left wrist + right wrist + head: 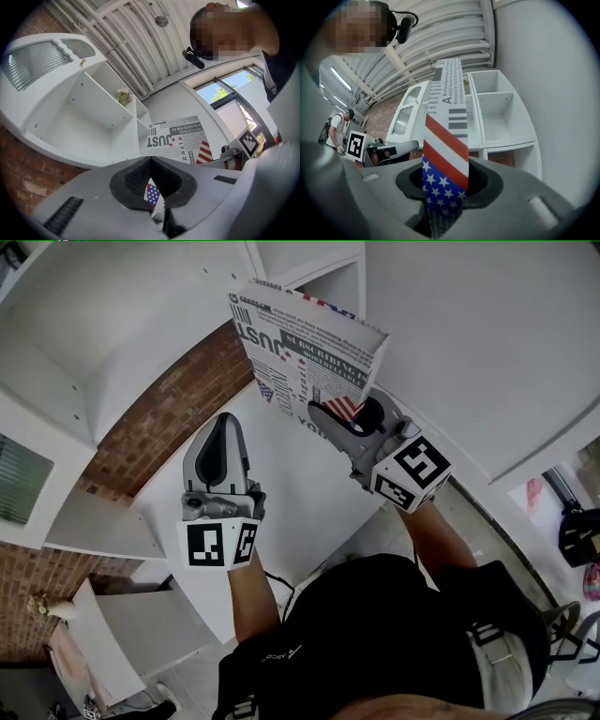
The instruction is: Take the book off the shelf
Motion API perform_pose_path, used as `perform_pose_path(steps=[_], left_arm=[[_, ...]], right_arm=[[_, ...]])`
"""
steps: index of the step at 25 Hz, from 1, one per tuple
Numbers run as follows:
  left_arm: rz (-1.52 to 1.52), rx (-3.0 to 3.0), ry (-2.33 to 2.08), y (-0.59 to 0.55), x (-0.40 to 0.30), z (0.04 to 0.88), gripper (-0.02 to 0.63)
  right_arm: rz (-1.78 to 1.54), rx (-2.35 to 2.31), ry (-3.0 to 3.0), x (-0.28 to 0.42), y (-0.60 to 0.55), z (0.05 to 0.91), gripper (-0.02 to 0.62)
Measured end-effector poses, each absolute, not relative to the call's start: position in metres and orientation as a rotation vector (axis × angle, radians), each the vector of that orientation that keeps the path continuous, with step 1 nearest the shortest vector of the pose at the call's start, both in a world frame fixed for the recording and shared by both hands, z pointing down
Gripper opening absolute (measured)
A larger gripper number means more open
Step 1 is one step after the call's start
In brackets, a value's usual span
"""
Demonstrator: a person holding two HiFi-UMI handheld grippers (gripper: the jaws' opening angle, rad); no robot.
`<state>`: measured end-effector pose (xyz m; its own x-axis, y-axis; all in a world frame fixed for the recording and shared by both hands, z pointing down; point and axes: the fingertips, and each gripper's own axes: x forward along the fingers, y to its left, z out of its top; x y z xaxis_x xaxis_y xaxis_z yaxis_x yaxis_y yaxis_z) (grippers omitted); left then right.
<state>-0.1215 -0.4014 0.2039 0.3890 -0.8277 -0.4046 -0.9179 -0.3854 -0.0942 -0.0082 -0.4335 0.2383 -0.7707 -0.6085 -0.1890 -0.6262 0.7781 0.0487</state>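
The book [309,352], printed like a newspaper with a stars-and-stripes flag, is held up in the air away from the white shelf unit [56,352]. My right gripper [352,418] is shut on its lower flag corner. In the right gripper view the book [445,140] stands edge-on between the jaws of the right gripper [445,187]. My left gripper [223,442] hangs to the left of the book, shut and empty. In the left gripper view its tips [151,161] meet, with the book [176,140] beyond them.
The shelf unit [93,108] has bare compartments, and a small dried plant [123,96] sits on one board. A brick wall [159,418] runs behind it. A white wall [487,343] is at the right. Another person [335,129] stands far off.
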Motion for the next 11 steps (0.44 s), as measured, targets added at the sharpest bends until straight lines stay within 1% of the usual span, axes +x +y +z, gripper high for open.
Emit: perform_pose_path(steps=[3, 11], left_arm=[[0.421, -2.356, 1.539, -0.401, -0.122, 0.204, -0.003], [0.403, -2.334, 1.522, -0.392, -0.113, 0.234, -0.003]], right_arm=[[0.157, -0.982, 2.816, -0.009, -0.433, 0.238, 0.152], [0.165, -0.96, 2.793, -0.001, -0.424, 0.27, 0.152]])
